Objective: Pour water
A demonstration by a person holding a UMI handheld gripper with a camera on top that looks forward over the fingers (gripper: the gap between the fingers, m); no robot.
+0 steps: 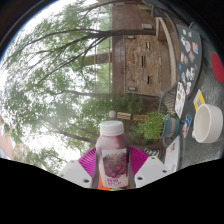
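1. Outdoors: trees, a wooden building, everything tilted sideways.
2. My fingers (113, 166) clamp a white-capped bottle (112, 155) between their pads.
3. A white cup (208, 122) sits nearby; pouring looks underway or imminent.

A bottle held up in front of big trees

The gripper (113, 172) squeezes a small bottle (113, 153) with a white cap and a purple label between its two pink pads (88, 160). Beyond it are tall trees (60, 75) and a wooden building (135, 50). A white bowl (208, 123) sits on a table (180, 150) off to the right.
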